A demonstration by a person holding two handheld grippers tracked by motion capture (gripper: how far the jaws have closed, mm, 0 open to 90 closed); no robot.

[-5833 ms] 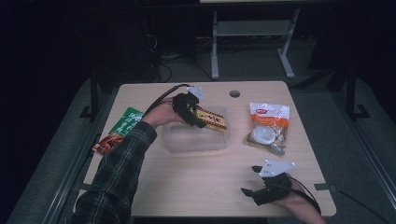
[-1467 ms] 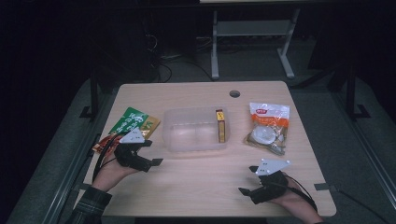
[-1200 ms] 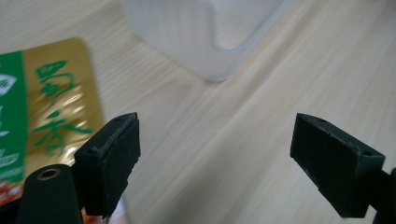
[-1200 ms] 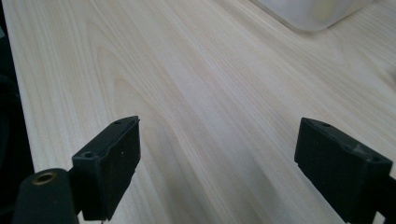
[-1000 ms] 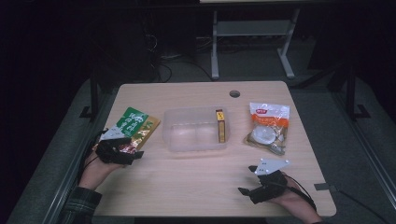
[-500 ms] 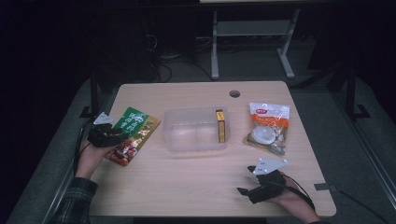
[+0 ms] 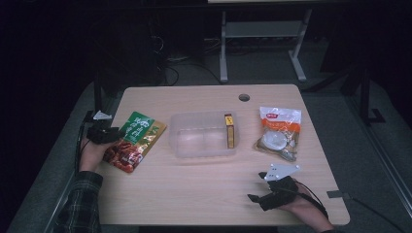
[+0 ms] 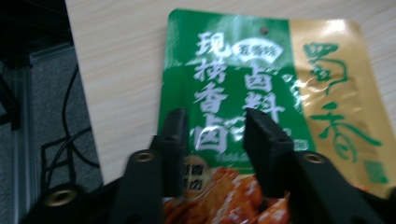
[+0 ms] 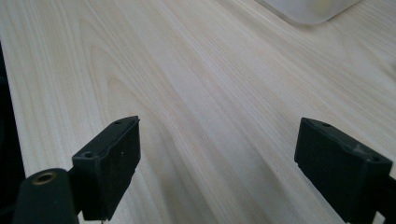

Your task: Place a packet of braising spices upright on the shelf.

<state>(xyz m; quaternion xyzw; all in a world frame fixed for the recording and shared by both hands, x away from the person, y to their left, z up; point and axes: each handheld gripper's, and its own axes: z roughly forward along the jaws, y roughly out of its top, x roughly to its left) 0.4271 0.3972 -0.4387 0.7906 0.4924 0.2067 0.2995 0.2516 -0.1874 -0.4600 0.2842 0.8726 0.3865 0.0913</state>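
**Left claw over the green sauce packet, tub holding one box**

At the table's (image 7: 204, 194) left edge: left gripper (image 7: 114, 134) (image 8: 212, 135), held in a hand with a plaid sleeve, poised at the near-left part of a flat green and gold foil seasoning packet (image 7: 136, 141) (image 8: 261, 107) printed with white characters and a picture of red braised meat. Seen along the jaws in the left gripper view: jaws set narrowly apart, having just been widening slightly after closing in, with the packet's green panel showing in the gap between them. Cannot tell whether the pads press on the foil. Packet lying flat on the pale wooden tabletop, tilted, near the left edge and just left of the tub.

In the middle: a clear rectangular plastic tub (image 7: 197, 141), open at the top. Inside, against its right wall, one narrow yellow and brown box (image 7: 229, 137) standing on its long edge; remaining floor of the tub bare.

To the right of the tub, apart from it: a clear plastic bag with an orange and white header (image 7: 278, 132), holding pale rounded contents too small to identify.

At the near right: right gripper (image 7: 258, 196) (image 9: 217, 163) resting on the table, jaws spread wide, nothing but bare wood between them, with a corner of the tub at the far edge of the right gripper view.
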